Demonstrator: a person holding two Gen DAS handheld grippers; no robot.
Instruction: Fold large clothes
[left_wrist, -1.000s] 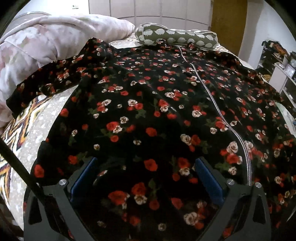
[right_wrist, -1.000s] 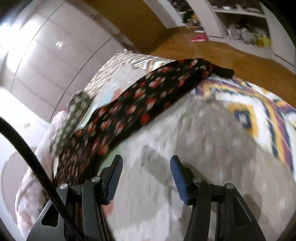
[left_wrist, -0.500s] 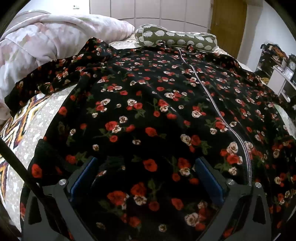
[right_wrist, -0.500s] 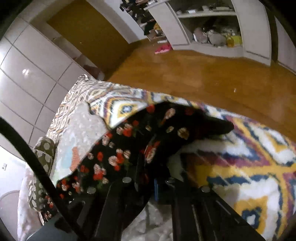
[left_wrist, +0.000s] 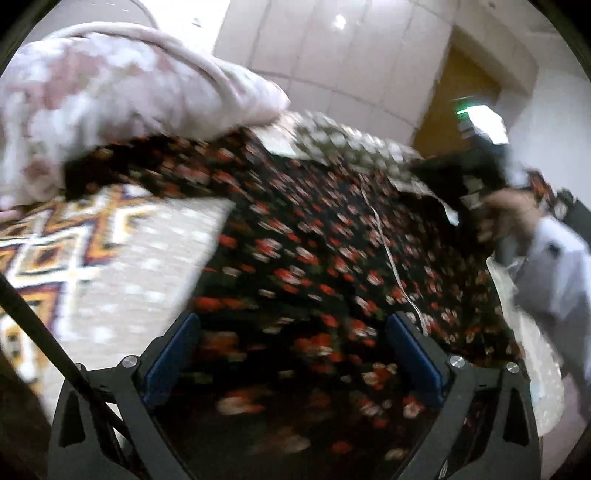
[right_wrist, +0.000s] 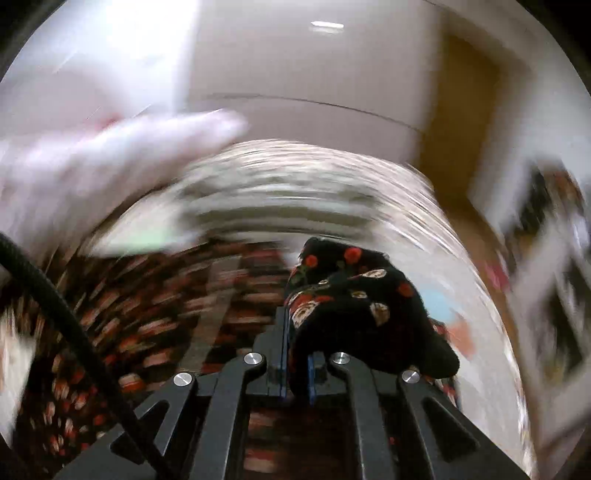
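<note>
A large black garment with red and white flowers lies spread on the bed, its white zipper running down the middle. My left gripper is open just above the garment's near part, its blue pads wide apart. My right gripper is shut on the garment's sleeve end, which bunches up over the jaws. The rest of the garment lies blurred below it. In the left wrist view the right gripper and the person's hand appear at the far right, above the garment.
A pink and white duvet is piled at the back left of the bed. A patterned bedspread shows at the left. A spotted green pillow lies behind the garment. A wardrobe and a brown door stand beyond.
My right gripper closed on the sleeve end and swung it up and over toward the garment's body. My left gripper moved left and tilted; both views are now blurred by motion.
</note>
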